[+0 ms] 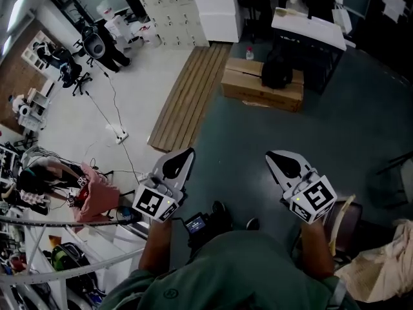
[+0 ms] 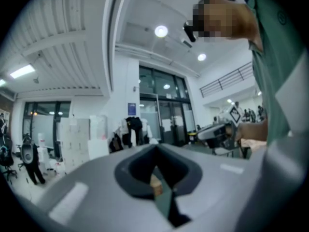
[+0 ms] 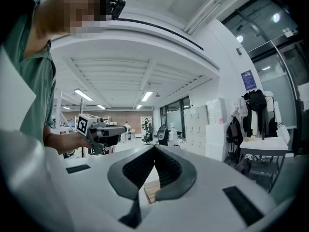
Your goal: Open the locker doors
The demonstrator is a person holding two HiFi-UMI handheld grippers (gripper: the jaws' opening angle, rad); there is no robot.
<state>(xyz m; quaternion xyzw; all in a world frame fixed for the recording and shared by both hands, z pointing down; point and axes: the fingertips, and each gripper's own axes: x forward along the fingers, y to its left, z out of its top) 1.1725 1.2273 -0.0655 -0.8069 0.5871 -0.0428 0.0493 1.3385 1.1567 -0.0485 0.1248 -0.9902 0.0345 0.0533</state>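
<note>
1. Fingers (image 2: 133,170) of the left gripper (image 1: 186,155) meet at their tips, gripping nothing.
2. Right gripper (image 1: 272,156) fingers (image 3: 137,168) are likewise pressed together, empty.
3. White lockers (image 1: 171,11) stand at upper centre of the head view, well apart from both grippers.

the white lockers (image 1: 169,10) stand upright in a tall bank well away, their small square doors looking shut.
</note>
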